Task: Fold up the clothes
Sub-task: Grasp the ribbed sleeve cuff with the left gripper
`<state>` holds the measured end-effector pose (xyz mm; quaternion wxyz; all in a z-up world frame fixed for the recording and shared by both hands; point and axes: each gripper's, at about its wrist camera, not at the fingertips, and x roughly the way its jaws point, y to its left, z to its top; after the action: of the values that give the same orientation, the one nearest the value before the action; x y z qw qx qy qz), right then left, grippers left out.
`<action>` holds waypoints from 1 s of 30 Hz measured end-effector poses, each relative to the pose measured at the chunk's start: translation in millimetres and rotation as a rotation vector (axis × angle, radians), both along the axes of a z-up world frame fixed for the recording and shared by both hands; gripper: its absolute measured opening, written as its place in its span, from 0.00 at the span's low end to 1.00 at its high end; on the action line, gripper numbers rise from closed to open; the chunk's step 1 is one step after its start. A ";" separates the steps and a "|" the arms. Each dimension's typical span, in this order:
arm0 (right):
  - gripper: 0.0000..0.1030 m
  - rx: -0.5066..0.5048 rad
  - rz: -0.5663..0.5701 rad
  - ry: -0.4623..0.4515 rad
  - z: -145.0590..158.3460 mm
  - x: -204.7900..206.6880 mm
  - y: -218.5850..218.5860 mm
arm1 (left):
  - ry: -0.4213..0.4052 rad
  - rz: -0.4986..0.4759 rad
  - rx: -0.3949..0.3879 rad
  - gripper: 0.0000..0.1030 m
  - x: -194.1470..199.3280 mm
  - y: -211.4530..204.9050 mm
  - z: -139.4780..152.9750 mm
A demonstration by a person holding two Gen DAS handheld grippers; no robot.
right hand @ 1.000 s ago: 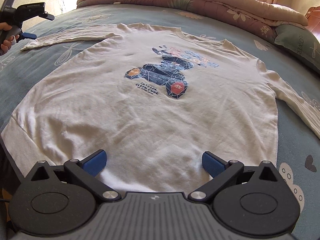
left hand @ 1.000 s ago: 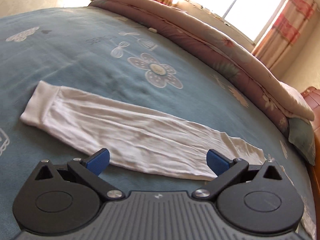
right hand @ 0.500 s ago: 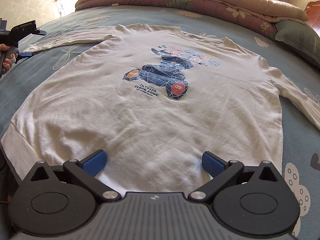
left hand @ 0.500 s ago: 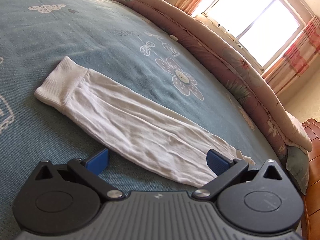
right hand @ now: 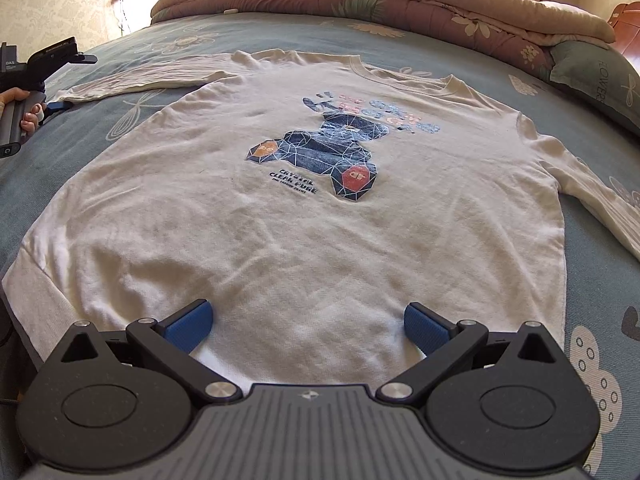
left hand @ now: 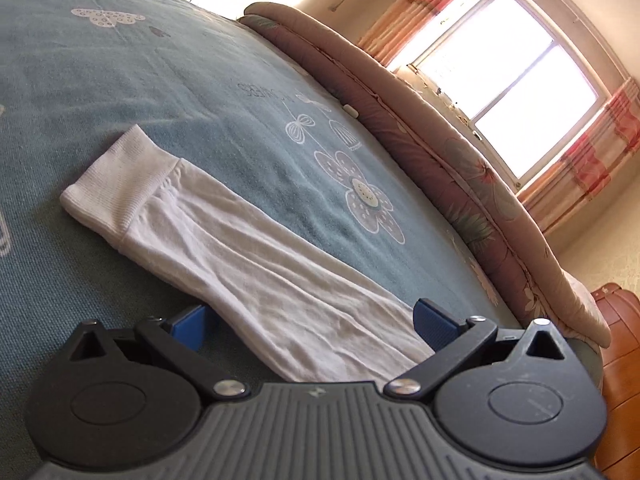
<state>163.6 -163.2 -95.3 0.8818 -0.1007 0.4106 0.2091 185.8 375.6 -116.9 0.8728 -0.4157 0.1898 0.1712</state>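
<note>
The white long-sleeved shirt [right hand: 304,216] is lying flat, front up, on the blue flowered bedspread [left hand: 120,64] of the bed, sleeves spread out to either side. Its near hem is running out of sight behind the body of the right tongs [right hand: 308,326], and the end of the sleeve on the right [right hand: 600,208] is being cut off by the picture's edge. The small lettering under the bear print [right hand: 320,148] is partly too fine to read.

The right tongs are standing wide open over the lower part of the shirt, gripping nothing; whether the blue pads [right hand: 190,324] are touching the cloth cannot be told.

The left tongs [left hand: 312,324] are also standing wide open, holding nothing, straddling the left sleeve [left hand: 248,268], which is passing between the two fingers. The left pad [left hand: 190,326] is sitting partly hidden behind the sleeve's near edge, and where the sleeve is joining the shirt is being blocked by the tool's body. The ribbed cuff [left hand: 120,184] is lying flat at the far end.

In the right wrist view a hand [right hand: 28,112] is gripping the left tool at the picture's left edge, near the cuff.

A rolled flowered quilt [right hand: 360,0] is lying along the far side of the bed, with a green pillow [right hand: 592,76] beside it. The window [left hand: 516,64] is glaring so brightly that nothing outside is showing, and striped curtains [left hand: 592,148] are hanging on both sides.
</note>
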 end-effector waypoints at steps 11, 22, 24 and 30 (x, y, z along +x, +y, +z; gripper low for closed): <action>1.00 -0.005 0.000 -0.005 0.1 -1.4 0.3 | -0.029 0.039 0.028 0.99 24.5 1.9 -3.1; 1.00 -0.007 0.000 -0.007 -0.3 -2.1 0.5 | -0.029 0.099 0.069 0.99 41.0 9.0 -4.9; 1.00 -0.007 0.000 -0.006 -0.1 -1.8 0.7 | -0.020 0.120 0.067 0.99 46.3 11.7 -2.6; 1.00 -0.012 0.002 -0.008 0.3 -2.1 1.0 | -0.091 0.089 0.073 0.99 42.3 4.0 12.5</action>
<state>161.5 -162.2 -95.0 0.8825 -0.1074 0.4083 0.2070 228.1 379.6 -104.4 0.8867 -0.3989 0.1247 0.1975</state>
